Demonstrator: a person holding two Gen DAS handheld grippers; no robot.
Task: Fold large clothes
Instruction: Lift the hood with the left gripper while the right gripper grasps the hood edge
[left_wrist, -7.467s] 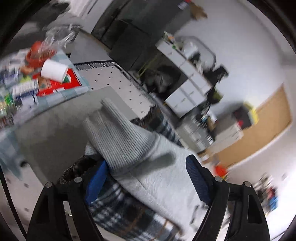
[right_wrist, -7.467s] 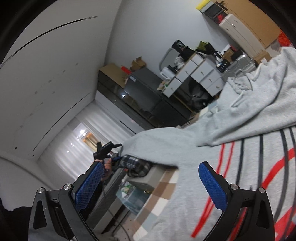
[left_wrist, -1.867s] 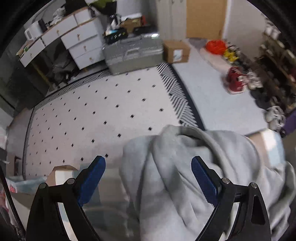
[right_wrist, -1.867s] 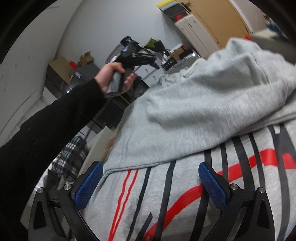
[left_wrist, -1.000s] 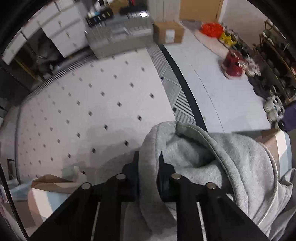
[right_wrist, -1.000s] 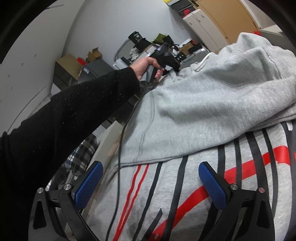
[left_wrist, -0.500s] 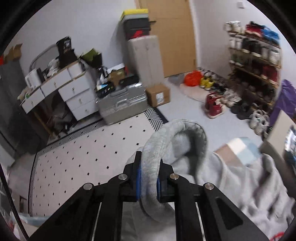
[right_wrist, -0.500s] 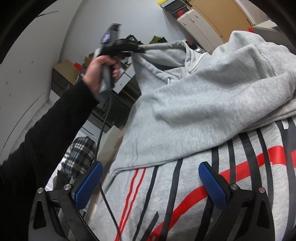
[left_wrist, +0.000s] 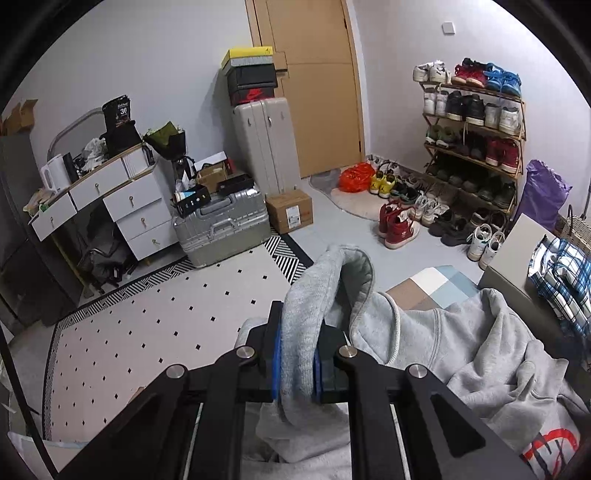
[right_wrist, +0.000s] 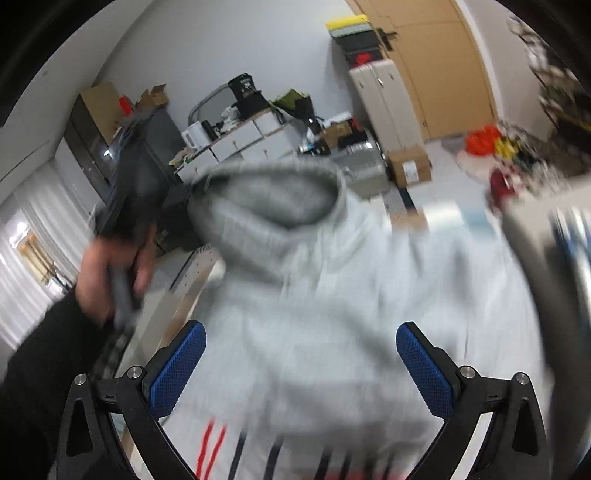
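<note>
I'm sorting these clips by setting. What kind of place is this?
Probably a lived-in home, near the entrance: a shoe rack full of shoes beside a wooden door, suitcases and a drawer unit along the wall, and a patterned rug.

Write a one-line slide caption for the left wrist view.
Left tool shut on the grey hoodie hood, lifted above the patterned rug.

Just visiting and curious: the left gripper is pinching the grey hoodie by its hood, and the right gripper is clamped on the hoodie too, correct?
Not quite. The left gripper does pinch the grey hoodie by its hood, but the right gripper is open, its blue pads apart and holding nothing, as the right wrist view shows.
</note>
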